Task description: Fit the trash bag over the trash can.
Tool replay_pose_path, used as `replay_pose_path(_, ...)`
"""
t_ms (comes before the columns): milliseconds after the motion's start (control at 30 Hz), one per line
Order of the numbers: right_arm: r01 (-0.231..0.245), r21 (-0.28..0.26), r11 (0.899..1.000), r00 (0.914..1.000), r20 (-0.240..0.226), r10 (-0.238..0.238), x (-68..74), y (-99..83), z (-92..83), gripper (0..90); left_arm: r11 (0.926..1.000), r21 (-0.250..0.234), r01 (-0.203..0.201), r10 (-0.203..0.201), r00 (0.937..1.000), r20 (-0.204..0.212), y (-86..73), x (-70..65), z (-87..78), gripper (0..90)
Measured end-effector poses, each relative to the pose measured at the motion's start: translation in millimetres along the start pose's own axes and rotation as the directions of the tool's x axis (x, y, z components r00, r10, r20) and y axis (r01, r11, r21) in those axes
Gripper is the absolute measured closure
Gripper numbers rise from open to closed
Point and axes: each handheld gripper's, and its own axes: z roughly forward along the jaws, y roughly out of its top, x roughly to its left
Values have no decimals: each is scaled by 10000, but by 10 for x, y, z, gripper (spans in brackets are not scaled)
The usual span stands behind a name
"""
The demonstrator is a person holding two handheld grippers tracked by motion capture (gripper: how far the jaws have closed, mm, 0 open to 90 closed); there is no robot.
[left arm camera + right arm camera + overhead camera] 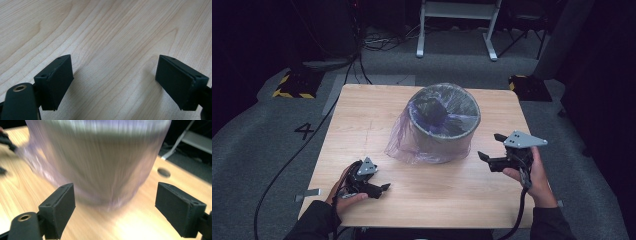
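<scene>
Round grey bin (444, 125) wrapped in thin see-through purple plastic bag (402, 145), mid wooden desk (362, 120); light, soft, slippery, best pinched at loose folds; left tool (379, 189) and right tool (488, 150) both wide apart, empty.

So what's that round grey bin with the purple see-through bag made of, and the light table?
The round grey bin looks like plastic or metal with a dull finish; the pictures leave it open. The purple see-through bag looks like thin plastic film: it wrinkles, shines and lets the bin show through. The light table looks like pale wood or wood-look laminate, with grain lines and a smooth matt top.
</scene>
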Motion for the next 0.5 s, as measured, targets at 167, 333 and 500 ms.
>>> replay_pose_path(167, -379, 494, 9981, 9992, -85, 384, 25, -364, 101, 163, 10000, 3, 1, -1, 10000, 15, 1, -1, 2, 141)
replay_pose_path(333, -697, 1481, 9865, 9976, 121, 687, 45, -788, 209, 165, 10000, -7, -36, 36, 10000, 54, 3, 1, 4, 141)
replay_pose_path(500, -1060, 2140, 9711, 9943, 332, 1012, 56, -1078, 243, 169, 9999, -10, -102, 102, 9999, 105, 6, 4, 7, 141)
